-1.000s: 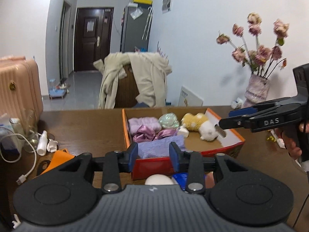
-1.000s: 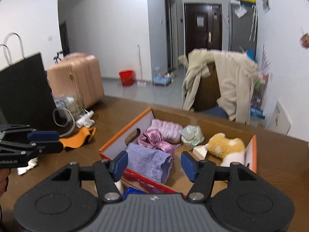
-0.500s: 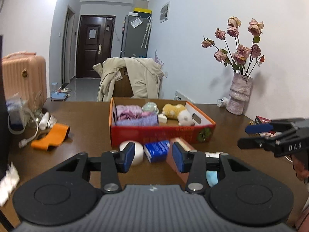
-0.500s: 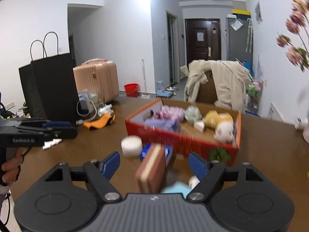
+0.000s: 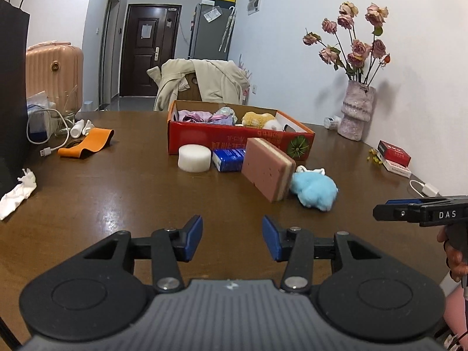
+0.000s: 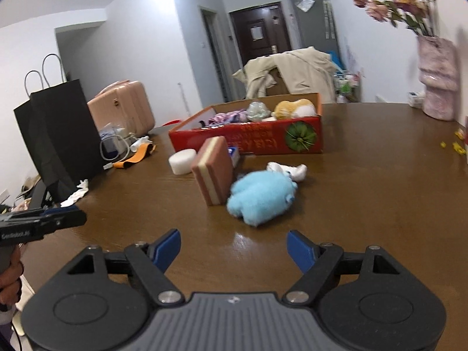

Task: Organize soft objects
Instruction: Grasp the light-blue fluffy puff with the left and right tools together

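Note:
A red cardboard box (image 5: 239, 139) (image 6: 263, 140) stands mid-table holding purple cloths, a yellow plush and other soft things. In front of it lie a white foam disc (image 5: 194, 158) (image 6: 182, 161), a blue packet (image 5: 229, 159), a pink sponge block (image 5: 267, 168) (image 6: 215, 169) on edge and a blue fluffy toy (image 5: 314, 190) (image 6: 261, 197). My left gripper (image 5: 232, 238) hovers over bare table well short of them; its jaws are opening with nothing between them. My right gripper (image 6: 232, 250) is open and empty, just short of the blue toy.
An orange strap (image 5: 87, 143), cables and a black paper bag (image 6: 61, 128) sit at the left. A vase of dried roses (image 5: 355, 111) and a red-white box (image 5: 395, 158) stand by the right wall. A crumpled white tissue (image 5: 17, 190) lies at the left edge.
Both grippers have pulled back from over the box and sunk toward the near table. The loose items in front of the box have come into view. Both pairs of jaws stand wider apart.

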### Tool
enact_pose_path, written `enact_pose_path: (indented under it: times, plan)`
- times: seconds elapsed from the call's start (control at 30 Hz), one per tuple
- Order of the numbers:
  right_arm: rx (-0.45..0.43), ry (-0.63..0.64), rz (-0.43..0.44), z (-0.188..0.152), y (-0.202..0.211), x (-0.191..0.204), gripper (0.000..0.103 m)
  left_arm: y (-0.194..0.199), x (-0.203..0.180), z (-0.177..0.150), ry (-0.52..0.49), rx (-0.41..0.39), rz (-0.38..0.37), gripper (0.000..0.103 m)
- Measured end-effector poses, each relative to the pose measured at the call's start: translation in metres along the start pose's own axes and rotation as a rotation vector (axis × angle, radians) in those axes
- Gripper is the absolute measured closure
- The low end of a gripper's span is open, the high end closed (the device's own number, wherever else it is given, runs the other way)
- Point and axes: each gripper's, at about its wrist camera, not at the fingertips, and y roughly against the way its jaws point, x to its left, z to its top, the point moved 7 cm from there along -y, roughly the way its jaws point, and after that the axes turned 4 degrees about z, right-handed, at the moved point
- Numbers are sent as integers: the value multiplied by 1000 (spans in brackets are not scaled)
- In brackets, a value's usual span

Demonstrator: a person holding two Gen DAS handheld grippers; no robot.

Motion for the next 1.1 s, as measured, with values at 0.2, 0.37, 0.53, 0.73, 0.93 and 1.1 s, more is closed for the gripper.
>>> enact_pose_path:
  times: [0.2,0.37,0.53,0.73,0.93,1.1]
  plan:
    - [-38,5,-36,-10,16,7,24,1,-7,-5,-1,5,-29,50]
    - [-43,-19,-44,-13,11,-6,23,-27,-28,-6,-15,40,-72,36]
    - [-35,-36,-88,-5,-9,-28,25,-74,-57,7,-40,83,-96,36]
    - [-27,-8,-108,26,-38,-56,30,-124,-87,31,-46,119,-105,39]
    - [-9,48,-68,79,-83,-79,35,-147,-124,30,-64,160,-191,35]
    - [89,88,-26,94,-149,-89,47,-181,-138,25,-34,183,-127,28]
